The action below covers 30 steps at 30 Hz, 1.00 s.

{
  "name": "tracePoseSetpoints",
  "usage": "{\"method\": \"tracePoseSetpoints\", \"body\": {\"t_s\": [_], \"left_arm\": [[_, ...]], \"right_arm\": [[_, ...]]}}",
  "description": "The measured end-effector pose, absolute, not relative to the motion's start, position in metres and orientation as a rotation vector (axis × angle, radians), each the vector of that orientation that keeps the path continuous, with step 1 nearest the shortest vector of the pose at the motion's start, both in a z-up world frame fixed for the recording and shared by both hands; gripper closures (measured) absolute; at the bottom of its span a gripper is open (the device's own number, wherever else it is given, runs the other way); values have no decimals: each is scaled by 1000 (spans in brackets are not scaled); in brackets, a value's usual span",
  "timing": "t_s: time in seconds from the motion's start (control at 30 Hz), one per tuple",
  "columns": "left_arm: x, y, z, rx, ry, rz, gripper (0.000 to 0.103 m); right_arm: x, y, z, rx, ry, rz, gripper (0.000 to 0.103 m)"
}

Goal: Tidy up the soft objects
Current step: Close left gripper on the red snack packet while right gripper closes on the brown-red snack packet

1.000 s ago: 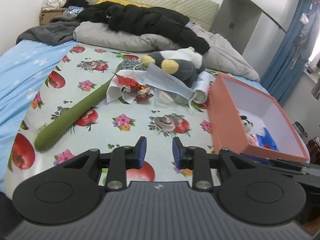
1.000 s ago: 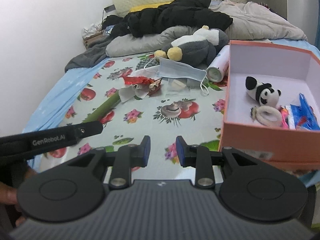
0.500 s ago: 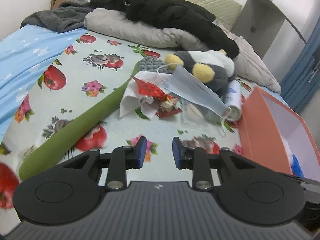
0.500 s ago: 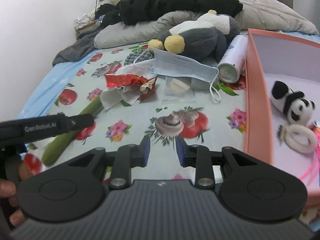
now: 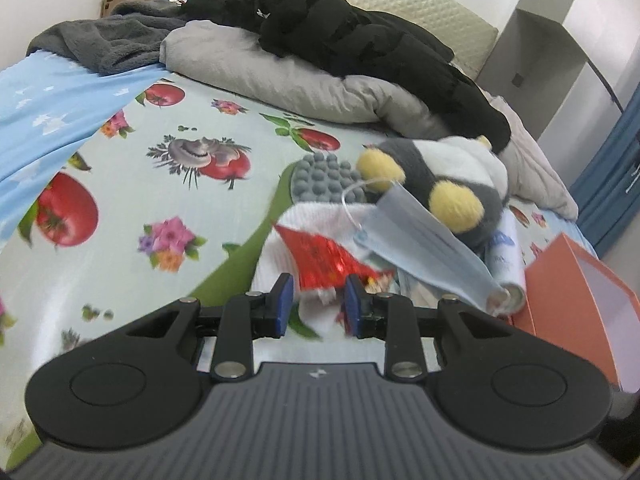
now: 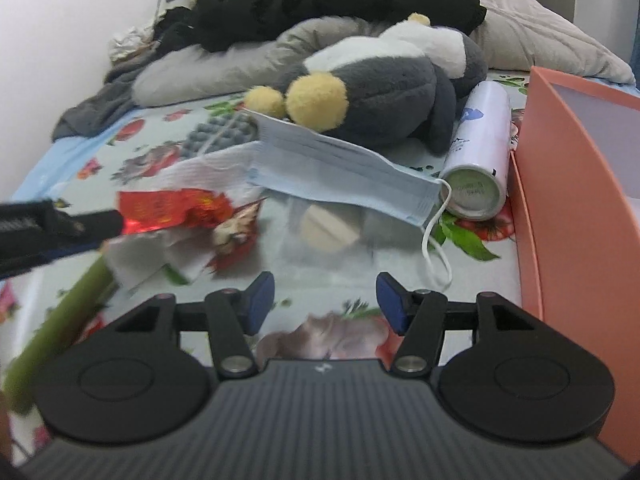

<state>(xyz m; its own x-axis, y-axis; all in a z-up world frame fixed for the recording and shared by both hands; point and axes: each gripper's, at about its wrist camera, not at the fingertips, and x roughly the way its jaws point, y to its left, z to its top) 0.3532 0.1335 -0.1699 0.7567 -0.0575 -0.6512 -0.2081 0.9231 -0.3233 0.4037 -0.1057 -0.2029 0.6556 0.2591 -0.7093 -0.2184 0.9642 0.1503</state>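
Nearest the cameras, neither tool holds anything. The left gripper has its jaws set narrow with nothing pressed between them, aimed at the red foil wrapper lying on a white paper towel just ahead. The right gripper is opening, jaws empty, over the printed bedsheet short of a small clear packet whose contents are too blurred to name.

Judging from how things lie, most of the sorting is not yet done. The pile sits together mid-bed: a blue face mask draped over the packet and leaning on the grey plush toy, a white spray can just beside the orange box, a long green soft tube running under the towel, and a grey nubbed pad behind. The box's inside is barely visible here, so what has been put away I cannot tell.

Farther back lie a grey quilt and black jacket, untouched.
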Motion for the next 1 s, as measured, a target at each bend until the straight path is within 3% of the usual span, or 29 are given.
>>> {"method": "tracePoseSetpoints", "body": {"t_s": [0.33, 0.43, 0.5, 0.6, 0.77, 1.0], "left_arm": [[385, 141, -189, -400, 734, 93, 70], [388, 142, -194, -408, 742, 101, 72], [390, 139, -196, -394, 752, 97, 82], [389, 134, -194, -375, 745, 101, 91], [380, 131, -180, -381, 711, 104, 98], [347, 122, -160, -407, 674, 90, 100]], "right_arm": [[425, -89, -232, -65, 810, 293, 44], [425, -87, -232, -66, 806, 315, 57], [426, -84, -230, -78, 806, 328, 85], [427, -81, -228, -74, 823, 351, 100], [422, -85, -222, -36, 842, 363, 100], [404, -96, -201, 5, 789, 349, 99]]}}
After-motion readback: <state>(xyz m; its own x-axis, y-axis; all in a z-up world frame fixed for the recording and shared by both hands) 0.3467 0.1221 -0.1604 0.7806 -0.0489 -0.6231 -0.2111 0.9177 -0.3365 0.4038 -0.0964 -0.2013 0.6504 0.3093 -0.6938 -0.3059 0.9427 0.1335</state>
